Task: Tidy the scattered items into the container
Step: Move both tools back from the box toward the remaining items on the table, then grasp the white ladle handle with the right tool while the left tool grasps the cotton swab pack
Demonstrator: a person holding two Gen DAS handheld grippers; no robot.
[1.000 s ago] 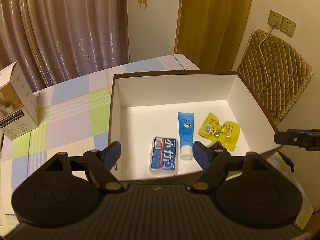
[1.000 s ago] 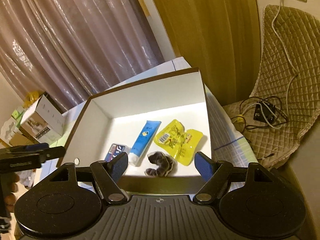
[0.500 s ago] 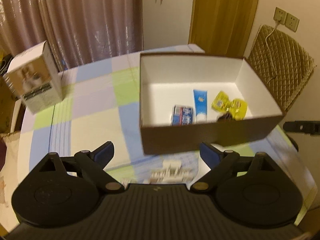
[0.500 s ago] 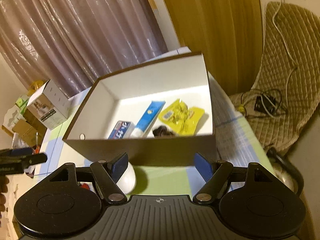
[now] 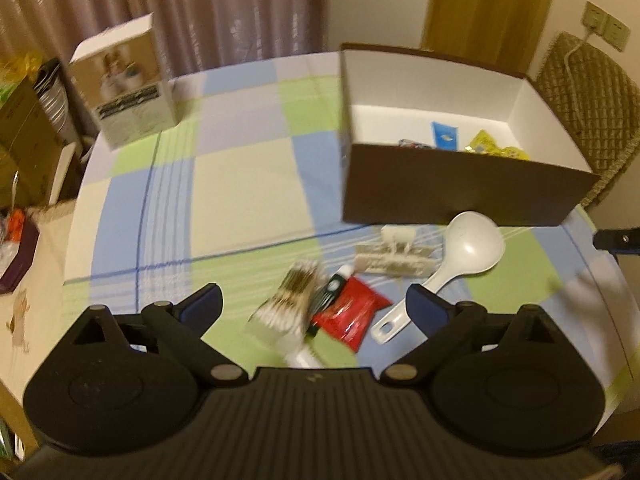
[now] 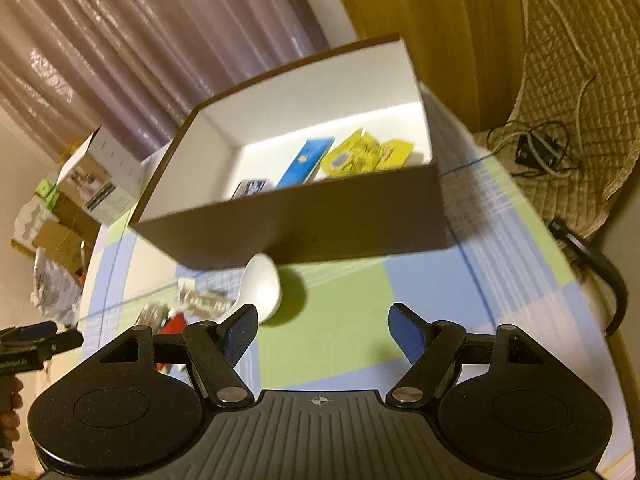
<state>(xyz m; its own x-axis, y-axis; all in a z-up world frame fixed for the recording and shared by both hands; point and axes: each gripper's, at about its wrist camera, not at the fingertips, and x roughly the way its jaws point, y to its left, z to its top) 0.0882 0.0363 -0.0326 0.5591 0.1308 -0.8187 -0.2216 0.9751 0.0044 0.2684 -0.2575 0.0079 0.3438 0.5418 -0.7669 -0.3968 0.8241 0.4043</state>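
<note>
A: What differs from a second ago in the left wrist view?

B: Then the left gripper (image 5: 314,306) hung over the open box (image 5: 460,196). Now the box sits upper right of the frame, and scattered items fill the lower middle: a white spoon (image 5: 456,260), a red packet (image 5: 350,314), a cotton swab pack (image 5: 288,304), a green-capped tube (image 5: 330,292). Its jaws have just been opening, nothing pressed between them.

A: The other claw?

B: The right gripper (image 6: 322,330) stands open as before, empty, over the checked tablecloth (image 6: 352,312). The box has slid up to mid-frame; the blue tube (image 6: 306,160) and yellow pouch (image 6: 366,154) lie inside.
</note>
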